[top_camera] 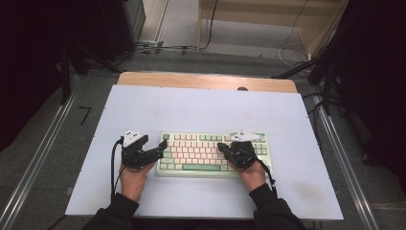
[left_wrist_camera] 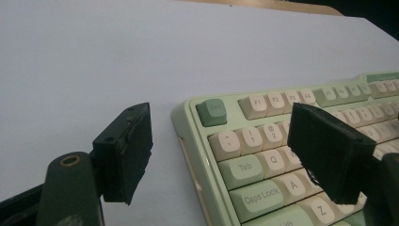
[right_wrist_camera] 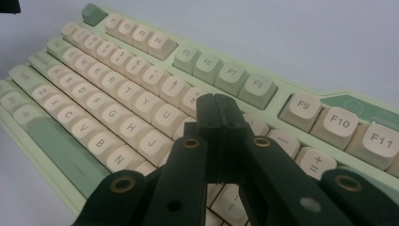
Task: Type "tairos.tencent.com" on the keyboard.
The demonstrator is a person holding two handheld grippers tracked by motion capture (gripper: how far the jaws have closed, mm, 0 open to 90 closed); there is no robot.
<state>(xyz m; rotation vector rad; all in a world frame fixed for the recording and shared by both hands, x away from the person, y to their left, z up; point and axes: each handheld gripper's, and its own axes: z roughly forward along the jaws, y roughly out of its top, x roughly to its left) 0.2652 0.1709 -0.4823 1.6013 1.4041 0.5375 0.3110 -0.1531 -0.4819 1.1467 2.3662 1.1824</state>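
Observation:
A pale green keyboard with cream and green keys lies on the white mat, near the front middle. My left gripper is open at the keyboard's left end. In the left gripper view one jaw hangs over the mat beside the keyboard and the other over the keys near Q and A, with nothing pinched. My right gripper is shut, its two pads pressed together with nothing between them. In the right gripper view its tips hover low over the keyboard, around the right-hand letter keys.
The white mat covers most of a wooden table, with bare mat behind and to both sides of the keyboard. Metal rails run along the table's left and right. Cables lie on the floor beyond the far edge.

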